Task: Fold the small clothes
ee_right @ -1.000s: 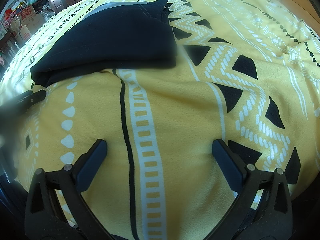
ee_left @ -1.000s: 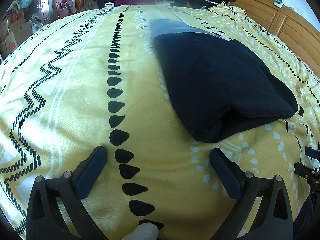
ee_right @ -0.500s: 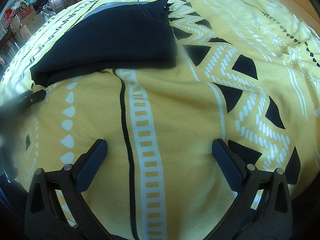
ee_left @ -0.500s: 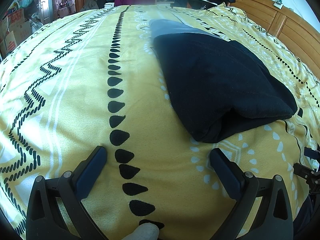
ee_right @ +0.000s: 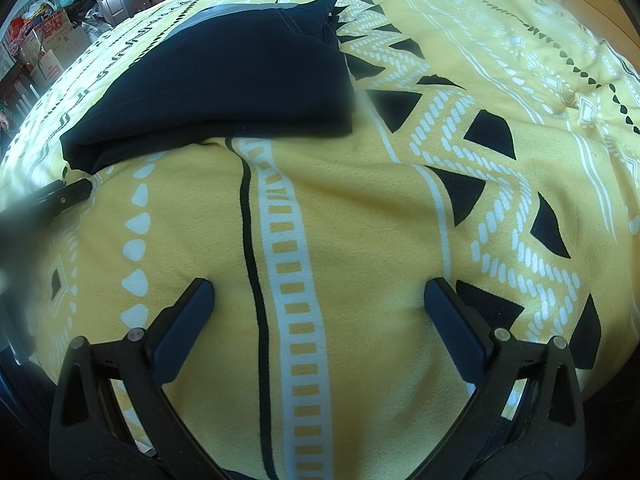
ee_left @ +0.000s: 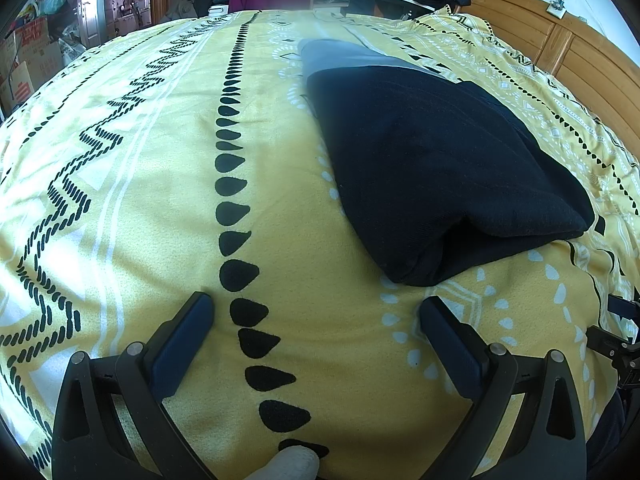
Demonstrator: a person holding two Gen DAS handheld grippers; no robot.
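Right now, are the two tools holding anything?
Left tool: open, holding nothing.
Right tool: open, holding nothing.

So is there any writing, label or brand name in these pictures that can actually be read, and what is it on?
Nothing can be read for certain.
Cardboard boxes by the door: red printed characters, too small and blurred to read.
Folded dark garment: no label or print shows.
Yellow blanket: only black and white patterns, no words.
Left hand-held gripper and right hand-held gripper: no markings visible.

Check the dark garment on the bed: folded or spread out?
Folded. The dark garment lies as a compact stack on the yellow blanket, doubled layers showing at its near edge.
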